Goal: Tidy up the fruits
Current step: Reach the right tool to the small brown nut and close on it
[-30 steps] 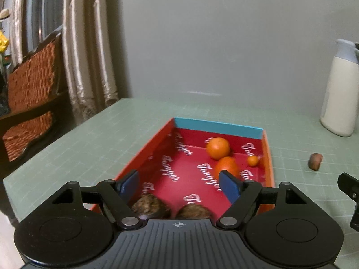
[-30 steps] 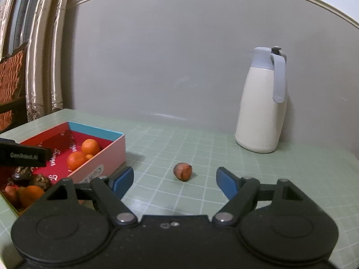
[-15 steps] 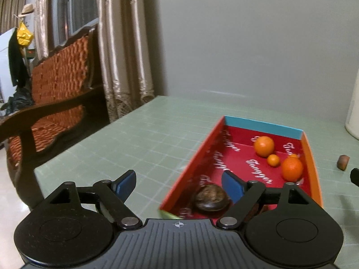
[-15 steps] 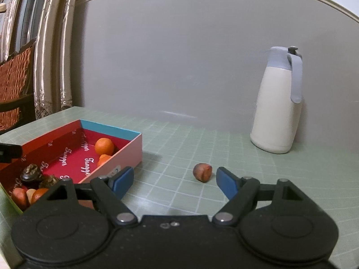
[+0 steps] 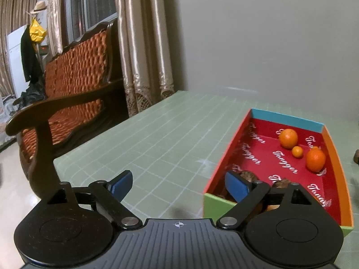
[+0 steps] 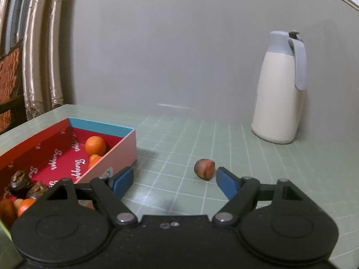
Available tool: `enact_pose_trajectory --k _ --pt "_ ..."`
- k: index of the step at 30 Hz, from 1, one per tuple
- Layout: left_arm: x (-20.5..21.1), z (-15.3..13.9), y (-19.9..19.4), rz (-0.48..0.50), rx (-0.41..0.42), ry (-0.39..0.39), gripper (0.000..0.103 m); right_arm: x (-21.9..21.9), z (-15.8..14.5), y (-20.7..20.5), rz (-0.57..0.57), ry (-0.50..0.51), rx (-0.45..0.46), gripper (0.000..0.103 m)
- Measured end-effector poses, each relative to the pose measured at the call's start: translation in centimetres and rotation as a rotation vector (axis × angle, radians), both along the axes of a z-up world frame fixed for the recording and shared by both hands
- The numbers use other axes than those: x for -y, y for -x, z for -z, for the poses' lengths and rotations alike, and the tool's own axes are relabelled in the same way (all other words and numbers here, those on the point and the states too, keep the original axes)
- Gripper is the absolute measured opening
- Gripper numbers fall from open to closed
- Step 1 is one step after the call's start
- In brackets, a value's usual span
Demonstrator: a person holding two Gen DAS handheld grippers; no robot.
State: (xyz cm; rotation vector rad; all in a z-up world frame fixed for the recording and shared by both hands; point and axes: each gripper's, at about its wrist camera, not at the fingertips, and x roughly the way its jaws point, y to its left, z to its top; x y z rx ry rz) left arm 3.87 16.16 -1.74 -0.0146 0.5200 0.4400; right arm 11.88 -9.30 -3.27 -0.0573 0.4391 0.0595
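Reaching for the last loose fruit [image 6: 204, 172] beside the box [image 6: 116, 154]

Since a second ago the left hand-held gripper [image 5: 179, 185] has swung off the box onto bare table [image 5: 143, 143], jaws opening and empty, its drop apparently finished. The right hand-held gripper [image 6: 174, 182] has closed in on the round, reddish-brown fruit, jaws wide, nothing held. Glossy oranges [image 5: 288, 138] and wrinkled dark fruits [image 6: 19, 180] sit inside the printed cardboard box.
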Motion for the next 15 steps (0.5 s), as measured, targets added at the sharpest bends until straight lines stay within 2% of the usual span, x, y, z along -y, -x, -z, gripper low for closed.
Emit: enact_pose_trajectory --k 7,10,15 --pt "-1.3 0.3 0.8 -0.025 0.012 0.007 0.096 -0.2 0.6 -1.3 0.025 -0.006 -0.031 0.08" --pt "-1.2 0.1 1.4 -0.039 0.029 -0.029 0.097 -0.5 0.8 -1.8 0.029 0.003 -0.041 0.08" --pt "-2.4 0.2 1.9 -0.099 0.036 -0.013 0.097 -0.7 1.0 -2.7 0.037 0.015 -0.056 0.08"
